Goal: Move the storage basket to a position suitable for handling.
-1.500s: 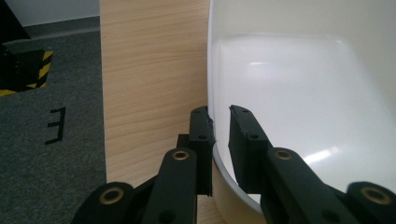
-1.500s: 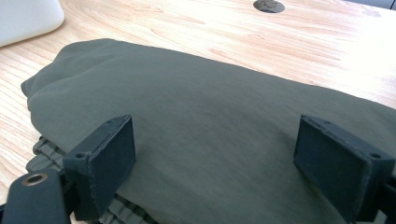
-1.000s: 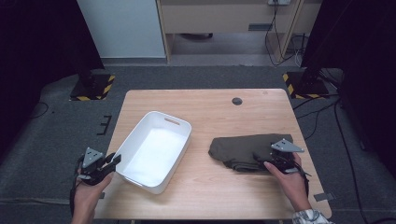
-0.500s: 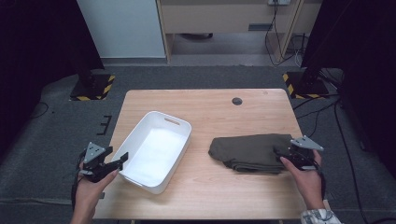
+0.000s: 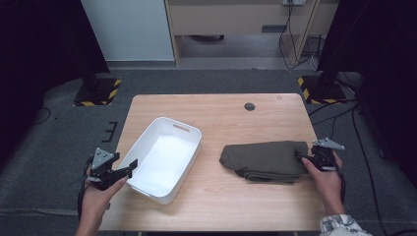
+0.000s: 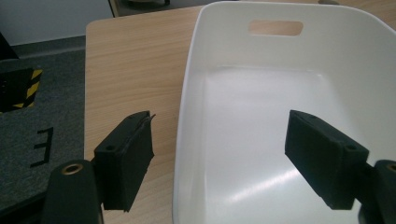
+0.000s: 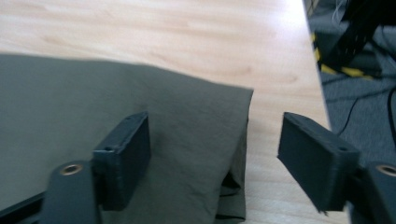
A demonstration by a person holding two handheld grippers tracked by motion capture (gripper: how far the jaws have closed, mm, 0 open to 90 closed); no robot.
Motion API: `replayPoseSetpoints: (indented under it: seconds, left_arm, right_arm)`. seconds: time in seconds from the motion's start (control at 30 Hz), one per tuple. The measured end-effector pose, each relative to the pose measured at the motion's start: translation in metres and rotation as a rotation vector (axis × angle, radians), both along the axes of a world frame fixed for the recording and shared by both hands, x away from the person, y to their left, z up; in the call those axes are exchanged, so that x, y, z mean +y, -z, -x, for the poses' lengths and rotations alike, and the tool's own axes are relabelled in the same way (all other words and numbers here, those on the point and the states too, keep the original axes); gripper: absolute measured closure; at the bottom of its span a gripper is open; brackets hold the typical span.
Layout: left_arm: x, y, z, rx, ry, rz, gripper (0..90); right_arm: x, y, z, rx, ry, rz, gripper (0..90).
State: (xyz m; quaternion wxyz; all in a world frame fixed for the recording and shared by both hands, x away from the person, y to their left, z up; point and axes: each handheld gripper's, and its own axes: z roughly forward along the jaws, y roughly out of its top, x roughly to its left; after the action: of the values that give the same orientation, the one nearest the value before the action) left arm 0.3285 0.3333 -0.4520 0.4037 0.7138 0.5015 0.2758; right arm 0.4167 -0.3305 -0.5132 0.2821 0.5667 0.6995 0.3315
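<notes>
Fingers point(image 6: 126, 154) of the left gripper point(image 6: 220, 116) stand apart and have just been opening. They grip nothing: the near-left rim of the white bin point(image 6: 187, 116) runs up between them, with no pad pressing on it. Fingers point(image 7: 126, 149) of the right gripper point(image 7: 215, 116) are also parted and have just been closing a little. One hangs over the folded olive cloth point(image 7: 93, 102) and the other over bare wood past its right edge, so the edge lies between them unpinched.

Nearest risk, as I judge it, is at that cloth edge. If the right fingers close from here they may catch only the top layer, because the fold shows several layers stacked at the corner. Lifted that way, the bundle would likely fall open and drag across the surface point(image 5: 221, 108) instead of travelling as a neat stack.

On the left, the bin is light and empty and sits at a slant near the front-left corner of the surface. A nudge from the finger outside its wall could push it toward the edge. A one-sided pinch on the thin rim could tip it.

Farther out, the cloth lies right of the bin and clear of it, so a carry across must clear the bin's near wall. A sagging tail of cloth could hook that wall and shove the bin. The small dark disc point(image 5: 250, 106) near the far edge seems well out of the way.
</notes>
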Motion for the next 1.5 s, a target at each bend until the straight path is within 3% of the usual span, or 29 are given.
replayPoseSetpoints:
  seconds: [0.07,0.13,0.33,0.43,0.5,0.63,0.8,1.0,1.3,1.5]
  left_arm:
    - [0.000,-0.001,0.000,0.000,0.003,0.002,22.7]
    - [-0.001,-0.001,-0.001,0.000,0.006,0.002,22.6]
    - [-0.006,0.001,-0.003,0.012,0.042,-0.001,21.1]
    - [-0.009,0.002,-0.004,0.021,0.053,0.001,18.5]
    - [-0.010,0.003,-0.005,0.029,0.060,0.001,17.9]
    - [-0.013,0.002,-0.006,0.033,0.063,-0.006,16.2]
    - [-0.023,-0.008,-0.009,0.009,0.074,-0.005,16.0]
    - [-0.048,-0.018,-0.012,-0.007,0.132,0.005,15.9]
    - [-0.097,-0.027,-0.022,-0.018,0.227,-0.014,15.7]
    - [-0.118,-0.027,-0.031,-0.008,0.259,-0.008,15.4]
  right_arm:
    - [0.003,0.008,-0.001,0.036,-0.015,0.002,22.4]
    - [0.003,0.009,-0.001,0.040,-0.022,0.000,22.2]
    - [0.000,0.016,-0.002,0.082,0.006,-0.066,20.8]
    - [-0.002,0.021,-0.002,0.095,0.019,-0.122,21.2]
    - [-0.002,0.021,-0.001,0.094,0.016,-0.123,21.7]
    - [-0.001,0.020,0.000,0.097,-0.020,-0.135,35.0]
    - [-0.001,0.019,0.002,0.099,-0.071,-0.169,54.4]
    - [0.000,0.018,0.002,0.099,-0.100,-0.145,66.0]
    - [-0.001,0.018,0.001,0.098,-0.103,-0.144,66.9]
    - [0.000,0.018,0.001,0.097,-0.100,-0.144,66.7]
